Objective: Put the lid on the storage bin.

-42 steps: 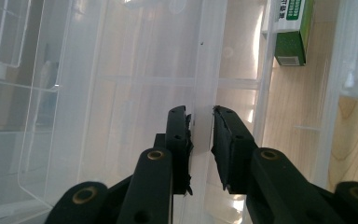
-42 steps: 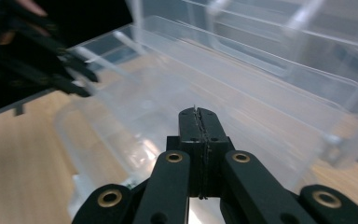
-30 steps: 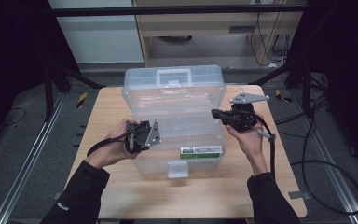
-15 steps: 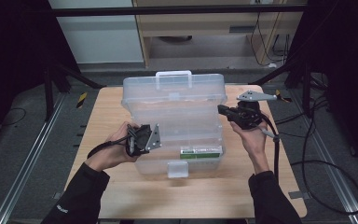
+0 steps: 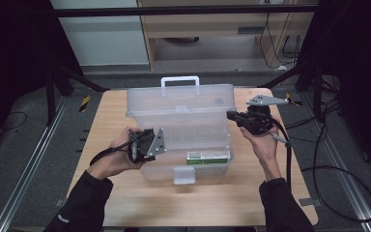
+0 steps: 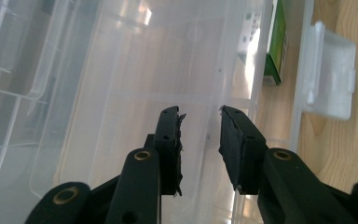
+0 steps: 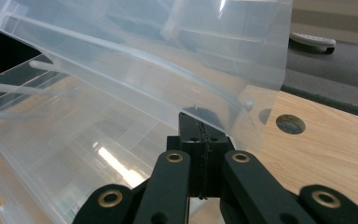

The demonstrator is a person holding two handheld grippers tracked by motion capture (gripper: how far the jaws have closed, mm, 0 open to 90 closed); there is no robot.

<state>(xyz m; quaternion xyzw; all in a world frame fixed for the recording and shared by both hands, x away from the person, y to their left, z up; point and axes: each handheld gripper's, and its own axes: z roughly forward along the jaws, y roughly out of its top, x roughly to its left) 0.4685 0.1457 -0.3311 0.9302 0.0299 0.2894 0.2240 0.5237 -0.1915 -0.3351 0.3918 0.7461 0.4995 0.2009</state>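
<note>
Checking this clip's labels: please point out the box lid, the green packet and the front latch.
box lid (image 5: pixel 181 104), high view, on its clear raised panel.
green packet (image 5: pixel 207 156), high view, on its top face inside the box.
front latch (image 6: pixel 333 77), left gripper view, on the white flap's middle.

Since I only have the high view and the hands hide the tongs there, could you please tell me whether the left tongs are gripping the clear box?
Observer: No. The left tongs stand apart with nothing between them. They have just been opening, and they point into the clear box base.
Operator: Thank you. And what about the right tongs by the lid?
Observer: The right tongs are shut, with their tips right at the edge of the raised lid. I cannot tell whether they pinch it.
</note>
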